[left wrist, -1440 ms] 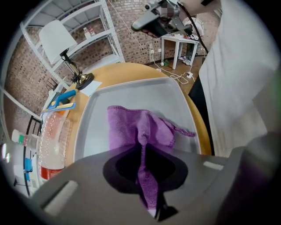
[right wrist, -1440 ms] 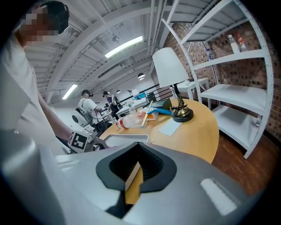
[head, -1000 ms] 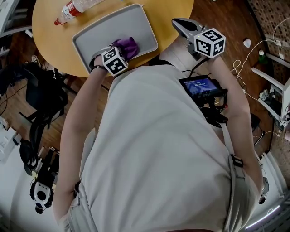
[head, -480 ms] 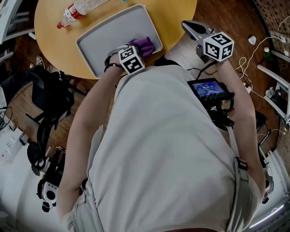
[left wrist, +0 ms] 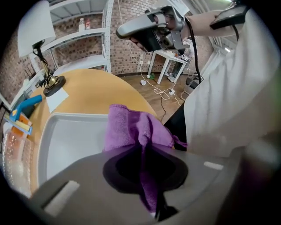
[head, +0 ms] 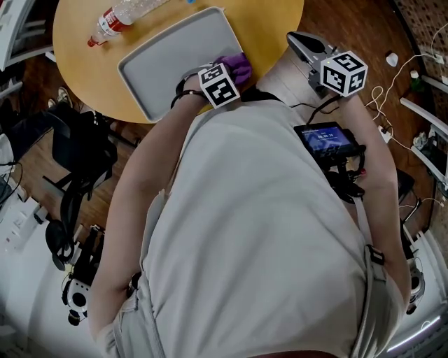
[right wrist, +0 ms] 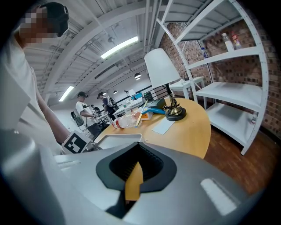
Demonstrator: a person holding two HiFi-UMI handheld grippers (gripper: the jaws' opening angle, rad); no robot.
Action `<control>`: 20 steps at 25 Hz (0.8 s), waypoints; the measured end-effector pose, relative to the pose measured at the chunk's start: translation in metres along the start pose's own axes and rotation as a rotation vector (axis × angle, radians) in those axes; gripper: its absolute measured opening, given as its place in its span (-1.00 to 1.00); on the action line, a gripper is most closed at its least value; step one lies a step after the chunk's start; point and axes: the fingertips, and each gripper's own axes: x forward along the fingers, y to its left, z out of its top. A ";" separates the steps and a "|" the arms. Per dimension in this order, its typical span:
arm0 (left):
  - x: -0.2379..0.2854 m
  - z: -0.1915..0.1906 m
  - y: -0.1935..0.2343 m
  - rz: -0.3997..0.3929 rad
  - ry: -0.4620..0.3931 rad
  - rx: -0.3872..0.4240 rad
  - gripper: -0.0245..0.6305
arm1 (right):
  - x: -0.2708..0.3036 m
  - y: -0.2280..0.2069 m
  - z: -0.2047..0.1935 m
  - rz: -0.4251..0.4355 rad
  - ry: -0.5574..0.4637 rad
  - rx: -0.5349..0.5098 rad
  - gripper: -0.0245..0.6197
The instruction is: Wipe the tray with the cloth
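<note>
A grey tray (head: 164,59) lies on the round yellow table (head: 269,21). My left gripper (head: 231,74) points steeply down at the tray's near right corner, shut on a purple cloth (head: 239,66). In the left gripper view the cloth (left wrist: 131,129) is pinched between the jaws and bunches out over the tray (left wrist: 70,140) and its right rim. My right gripper (head: 302,42) hovers off the table's right edge, apart from the tray. Its jaws meet at the tips with nothing between them, and only a sliver of table shows through in the right gripper view.
A plastic bottle (head: 115,15) lies on the table beyond the tray's far left. A lamp (right wrist: 169,74), a sheet of paper (right wrist: 163,126) and a blue item (left wrist: 26,105) sit further along the table. A dark chair (head: 77,154) stands left, cables and white shelves right.
My left gripper has slid the purple cloth rightwards along the tray's near side, from about mid-tray to its right corner. The right gripper has stayed about where it was.
</note>
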 end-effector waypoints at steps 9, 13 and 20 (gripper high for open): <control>-0.008 0.001 0.033 -0.008 0.031 -0.082 -0.84 | -0.003 -0.002 0.001 -0.009 -0.014 0.015 -0.92; -0.019 -0.004 0.076 0.045 0.053 -0.084 -0.84 | -0.006 -0.005 -0.002 -0.026 -0.011 0.029 -0.91; -0.040 -0.010 0.154 0.187 0.112 -0.066 -0.83 | -0.014 -0.015 -0.009 -0.068 -0.008 0.070 -0.91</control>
